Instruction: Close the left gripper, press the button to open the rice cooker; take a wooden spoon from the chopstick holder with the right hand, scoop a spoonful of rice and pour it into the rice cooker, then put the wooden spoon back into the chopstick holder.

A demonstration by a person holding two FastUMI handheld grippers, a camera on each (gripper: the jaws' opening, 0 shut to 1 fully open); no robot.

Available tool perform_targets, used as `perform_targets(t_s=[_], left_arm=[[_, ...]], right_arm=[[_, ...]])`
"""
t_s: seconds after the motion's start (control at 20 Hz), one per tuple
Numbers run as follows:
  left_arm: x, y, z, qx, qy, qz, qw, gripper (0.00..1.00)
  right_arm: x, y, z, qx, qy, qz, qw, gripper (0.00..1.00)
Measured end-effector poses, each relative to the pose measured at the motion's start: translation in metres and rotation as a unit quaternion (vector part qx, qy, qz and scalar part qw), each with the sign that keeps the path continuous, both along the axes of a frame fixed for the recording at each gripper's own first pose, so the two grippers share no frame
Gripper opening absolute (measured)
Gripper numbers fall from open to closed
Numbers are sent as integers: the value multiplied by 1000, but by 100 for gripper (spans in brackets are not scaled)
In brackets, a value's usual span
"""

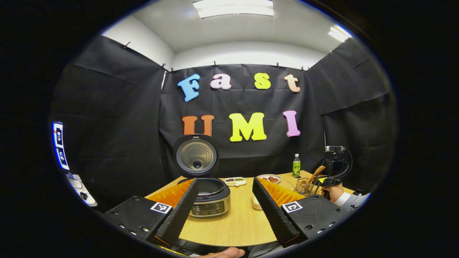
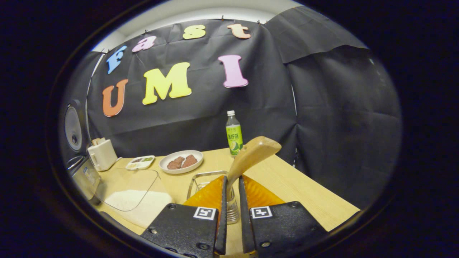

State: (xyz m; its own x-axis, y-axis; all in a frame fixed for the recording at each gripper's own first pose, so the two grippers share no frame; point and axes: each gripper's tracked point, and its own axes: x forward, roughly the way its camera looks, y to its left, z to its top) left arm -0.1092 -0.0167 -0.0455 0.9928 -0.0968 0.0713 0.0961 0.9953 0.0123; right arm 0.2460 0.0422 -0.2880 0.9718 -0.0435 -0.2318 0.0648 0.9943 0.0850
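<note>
Wooden spoon [image 2: 251, 154] is gripped by the right gripper [image 2: 231, 186] above the chopstick holder [image 2: 211, 181].

In the right gripper view, the spoon handle is pinched between the nearly closed fingers at lower centre, bowl end raised toward the green bottle [image 2: 233, 134]. A container of rice [image 2: 134, 200] is seen at lower left. In the left gripper view, the left gripper [image 1: 224, 195] is held wide open, and the rice cooker [image 1: 209, 197] is found at lower centre with its lid [image 1: 196, 156] raised upright.

Black screw-studded tool [image 1: 224, 186] bodies with square fiducial tags; white cuff [image 1: 345, 199], grey sleeve.
</note>
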Motion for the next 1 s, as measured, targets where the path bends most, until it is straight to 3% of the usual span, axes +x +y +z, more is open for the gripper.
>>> perform_targets(t_s=[0.2,0.3,0.45,0.55,0.75,0.85,0.9,1.0], left_arm=[[2,0,2,3,-3,2,1000,96],[2,1,-1,1,-1,1,1000,96],[7,1,-8,-1,9,1,1000,96],[6,3,-10,0,10,3,1000,96],[10,4,-13,0,14,4,1000,96],[12,4,-19,1,18,3,1000,96],[12,4,-20,1,21,3,1000,96],[12,2,-24,-5,29,-4,1000,96]], right_arm=[[14,-9,1,13,8,-8,1000,24],[20,-8,4,8,0,0,1000,30],[26,0,8,18,-5,23,1000,30],[35,-6,3,22,3,17,1000,31],[43,-2,9,39,-1,35,999,39],[46,-4,13,36,-8,36,999,33],[42,4,14,35,-8,46,998,22],[39,13,20,13,-11,59,998,17]])
